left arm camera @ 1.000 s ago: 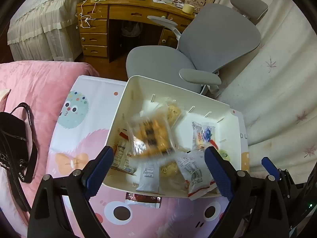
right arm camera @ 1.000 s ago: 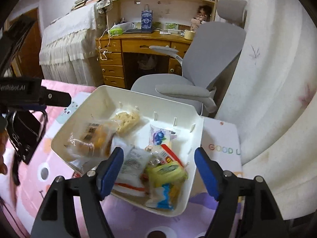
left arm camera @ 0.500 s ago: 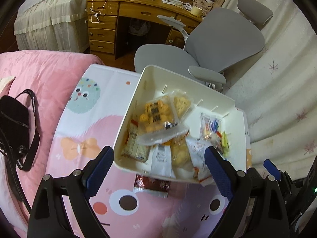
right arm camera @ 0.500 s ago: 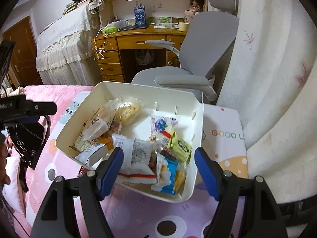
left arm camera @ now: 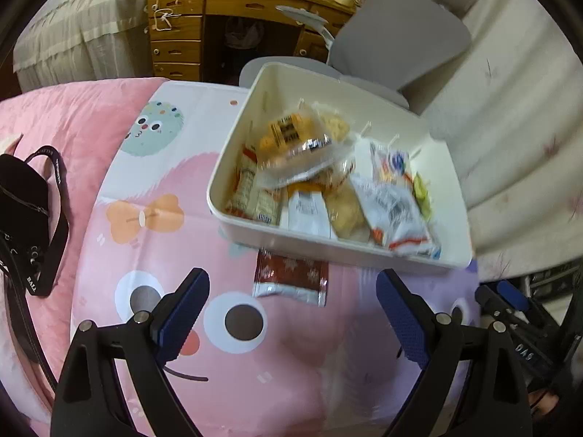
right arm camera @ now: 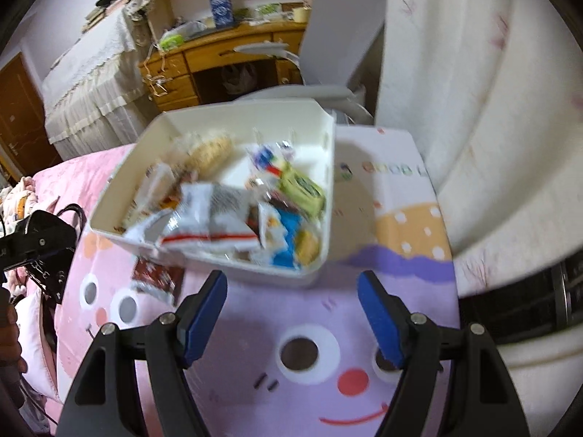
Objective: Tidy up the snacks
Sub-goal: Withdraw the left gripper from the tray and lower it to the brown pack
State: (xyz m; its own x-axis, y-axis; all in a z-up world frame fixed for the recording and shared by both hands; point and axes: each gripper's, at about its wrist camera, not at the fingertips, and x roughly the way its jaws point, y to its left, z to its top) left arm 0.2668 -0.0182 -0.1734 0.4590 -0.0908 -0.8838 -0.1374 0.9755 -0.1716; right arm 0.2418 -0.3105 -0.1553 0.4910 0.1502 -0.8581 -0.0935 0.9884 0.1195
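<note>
A white plastic bin (left arm camera: pixel 251 116) (right arm camera: pixel 328 196) sits on the cartoon-print mat and holds several snack packets, among them a clear bag of orange cookies (left arm camera: pixel 291 138) and a white sachet (right arm camera: pixel 215 215). A dark red snack packet (left arm camera: pixel 291 280) (right arm camera: pixel 155 276) lies on the mat, half under the bin's near edge. My left gripper (left arm camera: pixel 291 313) is open and empty, just short of that packet. My right gripper (right arm camera: pixel 291 309) is open and empty, in front of the bin's near wall.
The mat (left arm camera: pixel 255 364) covers a pink bed (left arm camera: pixel 65 109). A black bag with a strap (left arm camera: pixel 25 211) lies at the left. A grey office chair (left arm camera: pixel 400 40) and a wooden desk (left arm camera: pixel 218 11) stand beyond the bin. A white curtain (right arm camera: pixel 473 109) hangs on the right.
Both grippers have pulled back from over the bin toward the near side of the mat. The cookie bag has settled in the bin. The dark red packet has come into fuller view.
</note>
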